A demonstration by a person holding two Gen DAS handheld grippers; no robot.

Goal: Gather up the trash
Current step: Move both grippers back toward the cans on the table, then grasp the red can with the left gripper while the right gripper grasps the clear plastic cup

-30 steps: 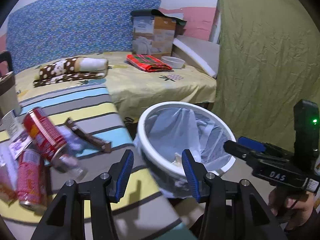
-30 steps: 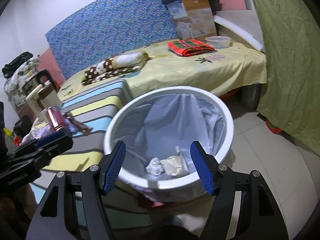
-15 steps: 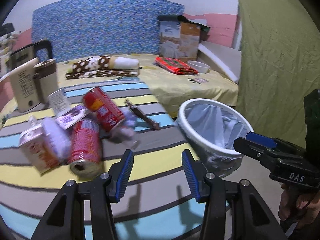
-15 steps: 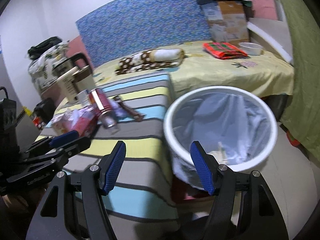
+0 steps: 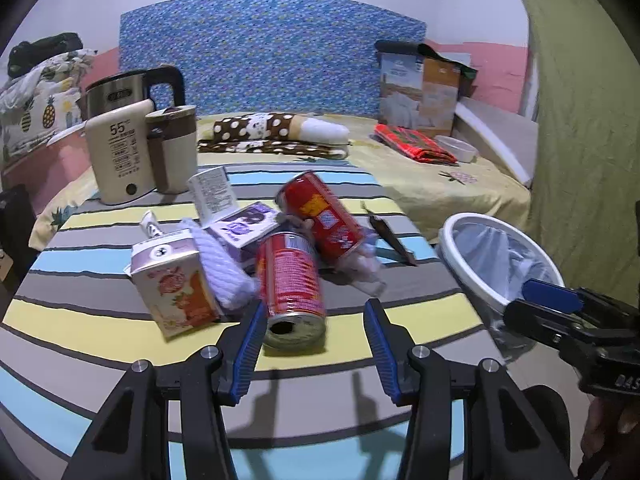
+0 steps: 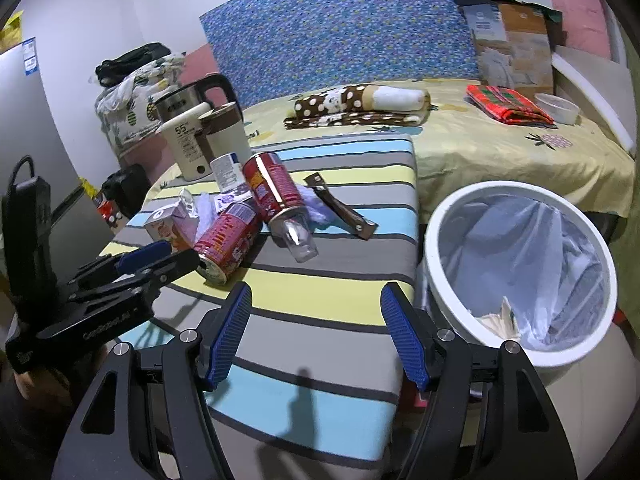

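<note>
Both claws swung from bin to litter pile; next pick pending.
Left claw (image 5: 314,344) wide open, empty, now aimed at near red can (image 5: 290,284), a dented metal cylinder. Right claw (image 6: 316,334) wide open, empty. Glossy carton (image 5: 172,280), crinkled wrapper (image 6: 340,210) on striped cloth surface (image 5: 120,368); lined white bin (image 6: 516,276) beside it.

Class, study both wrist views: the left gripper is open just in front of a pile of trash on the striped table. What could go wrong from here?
1. The near red can lies on its side, touching a second can and a purple cloth; closing the left gripper on it may roll or drag its neighbours.
2. The clear plastic cup lies loose beside the cans and might get knocked off.
3. The bin sits beside and below the table, so a loosely held can could drop short.
</note>
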